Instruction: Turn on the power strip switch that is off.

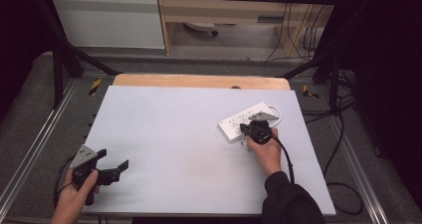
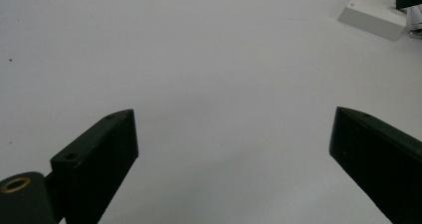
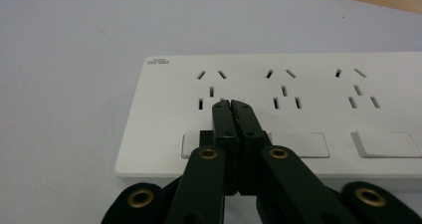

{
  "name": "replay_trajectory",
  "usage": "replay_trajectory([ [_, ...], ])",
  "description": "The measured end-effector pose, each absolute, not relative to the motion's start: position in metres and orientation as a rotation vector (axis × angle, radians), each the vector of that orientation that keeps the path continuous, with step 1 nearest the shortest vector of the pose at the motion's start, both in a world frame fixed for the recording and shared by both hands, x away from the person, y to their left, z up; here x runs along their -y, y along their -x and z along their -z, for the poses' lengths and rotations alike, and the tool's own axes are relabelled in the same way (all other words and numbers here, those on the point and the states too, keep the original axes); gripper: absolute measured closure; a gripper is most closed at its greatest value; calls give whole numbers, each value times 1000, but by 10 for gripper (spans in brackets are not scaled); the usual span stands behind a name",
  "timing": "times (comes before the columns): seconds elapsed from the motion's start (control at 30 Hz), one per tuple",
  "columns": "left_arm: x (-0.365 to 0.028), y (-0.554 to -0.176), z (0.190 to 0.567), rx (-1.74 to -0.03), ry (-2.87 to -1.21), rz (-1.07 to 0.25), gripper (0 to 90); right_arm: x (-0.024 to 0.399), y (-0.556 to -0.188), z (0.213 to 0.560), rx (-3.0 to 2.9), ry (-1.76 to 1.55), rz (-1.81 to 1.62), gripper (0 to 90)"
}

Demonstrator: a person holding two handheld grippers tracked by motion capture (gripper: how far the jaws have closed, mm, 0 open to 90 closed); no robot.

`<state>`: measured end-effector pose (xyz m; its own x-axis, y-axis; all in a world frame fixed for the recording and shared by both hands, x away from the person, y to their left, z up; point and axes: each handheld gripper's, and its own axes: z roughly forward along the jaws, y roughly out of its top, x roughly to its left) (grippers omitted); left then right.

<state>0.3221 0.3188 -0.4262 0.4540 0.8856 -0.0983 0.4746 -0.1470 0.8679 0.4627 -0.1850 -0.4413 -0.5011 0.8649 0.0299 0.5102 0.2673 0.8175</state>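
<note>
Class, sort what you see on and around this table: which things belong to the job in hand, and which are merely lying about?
In the job:
- white power strip
- right claw, shut, tips on the strip over a rocker switch

Lying about:
- left claw, open over bare white table
- floor cables

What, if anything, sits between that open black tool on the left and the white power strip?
Nothing visible. From the left gripper, jaws spread wide, bare white tabletop runs unbroken to the white rectangular plastic power strip. The right gripper, jaws together, sits over the strip's near edge by its switches.
</note>
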Motion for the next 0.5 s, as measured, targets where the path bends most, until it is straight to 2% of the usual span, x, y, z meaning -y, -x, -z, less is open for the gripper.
replay_trajectory([
  [0.5, -320, -323, 427, -1172, -1779, -559, 52, 180, -468, 420, -2114, -1189, -1150, 900],
])
